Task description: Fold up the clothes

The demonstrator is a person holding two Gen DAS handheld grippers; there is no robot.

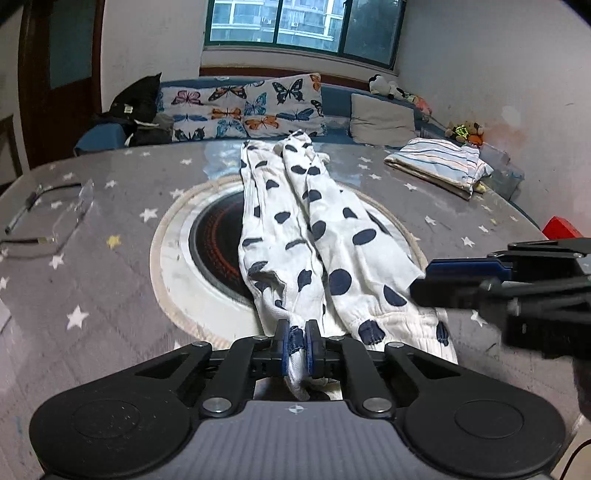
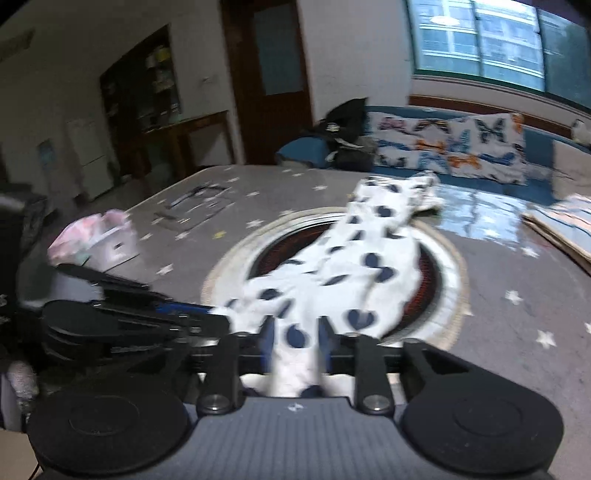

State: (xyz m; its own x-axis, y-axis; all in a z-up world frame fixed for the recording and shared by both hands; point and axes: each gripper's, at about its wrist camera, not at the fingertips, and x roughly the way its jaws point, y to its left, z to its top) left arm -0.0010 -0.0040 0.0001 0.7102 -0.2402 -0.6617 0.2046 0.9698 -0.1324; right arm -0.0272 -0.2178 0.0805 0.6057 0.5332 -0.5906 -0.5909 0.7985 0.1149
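Both grippers' fingers on spotted trousers

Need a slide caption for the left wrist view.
Left gripper pinching the near end of polka-dot trousers laid lengthwise across a star-print table; right gripper alongside.

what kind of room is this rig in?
Likely a home living room: a bench sofa with butterfly cushions under a window, and a table with a star-print cover. Both grippers, left and right, hold spotted pants.
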